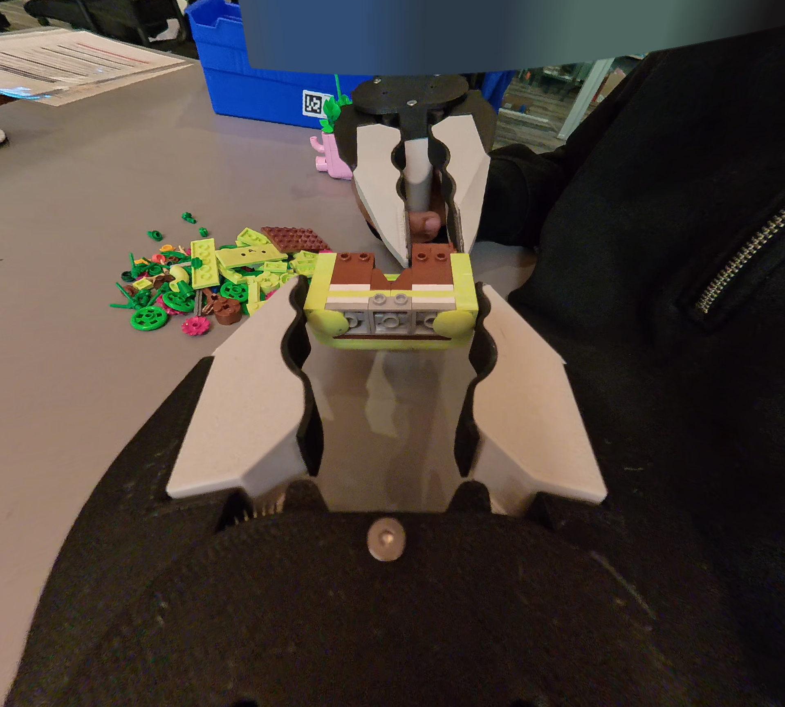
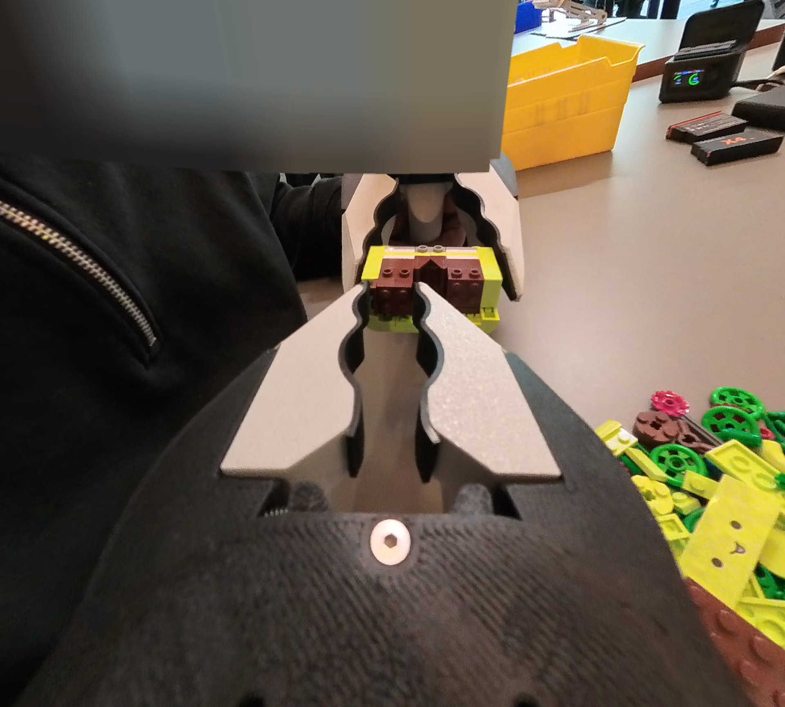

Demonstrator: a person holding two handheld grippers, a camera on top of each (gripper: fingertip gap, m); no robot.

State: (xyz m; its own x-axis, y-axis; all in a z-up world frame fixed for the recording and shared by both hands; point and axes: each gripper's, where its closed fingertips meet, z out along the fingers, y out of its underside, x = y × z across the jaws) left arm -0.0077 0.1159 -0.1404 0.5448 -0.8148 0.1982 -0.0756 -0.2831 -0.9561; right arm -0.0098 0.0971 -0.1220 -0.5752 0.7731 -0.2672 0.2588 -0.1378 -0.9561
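A small brick build (image 1: 391, 304) with lime sides, brown stepped bricks on top and grey studded bricks on its near face is held just above the grey table (image 1: 127, 177). My left gripper (image 1: 391, 295) is shut on its two lime sides. My right gripper (image 1: 431, 255) faces it from the far side, with its jaws closed on one of the build's brown two-stud bricks (image 1: 429, 261). In the right wrist view my right gripper (image 2: 390, 291) pinches that brown brick (image 2: 391, 287) at the left of the build (image 2: 492, 274), and the left gripper (image 2: 431, 291) clamps the build behind it.
A pile of loose lime, green, brown and pink pieces (image 1: 212, 274) lies left of the build and also shows in the right wrist view (image 2: 722, 495). A blue bin (image 1: 238, 62), a pink piece with a green plant (image 1: 329, 151), a printed sheet (image 1: 72, 62), a yellow bin (image 2: 565, 100) and black devices (image 2: 701, 62) stand farther off. A person's black jacket (image 1: 658, 219) is close by. Only a small space, under 4 cm, lies between the two pairs of fingers.
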